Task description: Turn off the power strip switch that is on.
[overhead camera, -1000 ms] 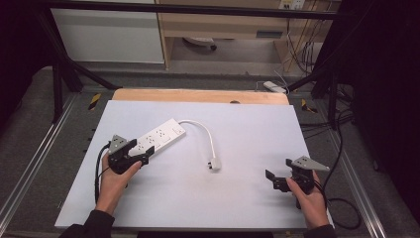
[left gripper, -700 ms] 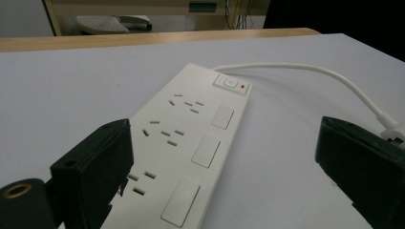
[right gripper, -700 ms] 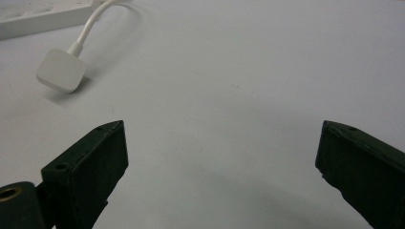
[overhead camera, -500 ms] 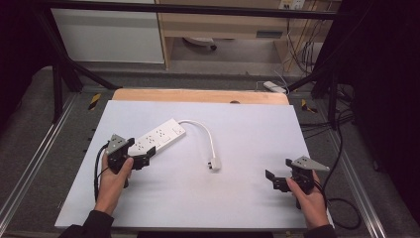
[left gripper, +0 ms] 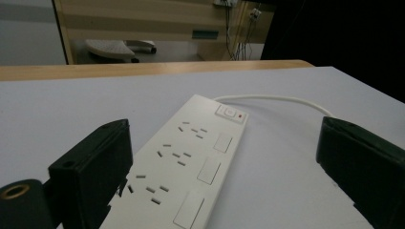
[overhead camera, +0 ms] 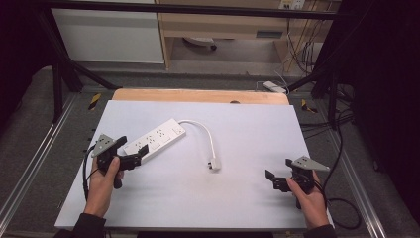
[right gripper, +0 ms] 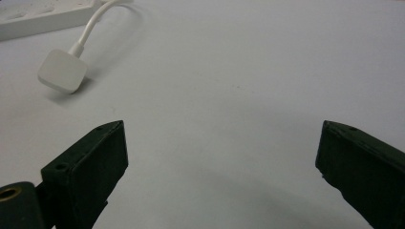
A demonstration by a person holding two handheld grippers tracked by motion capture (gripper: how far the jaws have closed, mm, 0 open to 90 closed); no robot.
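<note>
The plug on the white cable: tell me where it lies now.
In the high view the plug lies flat mid-table, between the grippers, at the cable's free end, right of the power strip; the right gripper view shows it upper left.

Smooth white plastic power strip [left gripper: 191,162], matt pale table [overhead camera: 247,129], wooden edge strip [overhead camera: 198,95], matt black jaws

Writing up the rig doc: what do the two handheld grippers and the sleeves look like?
Both grippers, left and right, are black with blocky black fingers, a grey three-cornered plate on top and a trailing black cable. A brass-coloured ring sits beside the fingers. Dark sleeves at both wrists.

table [overhead camera: 257,198]: bare right half | obstacles: power strip [overhead camera: 156,139], plug [overhead camera: 214,164]
</note>
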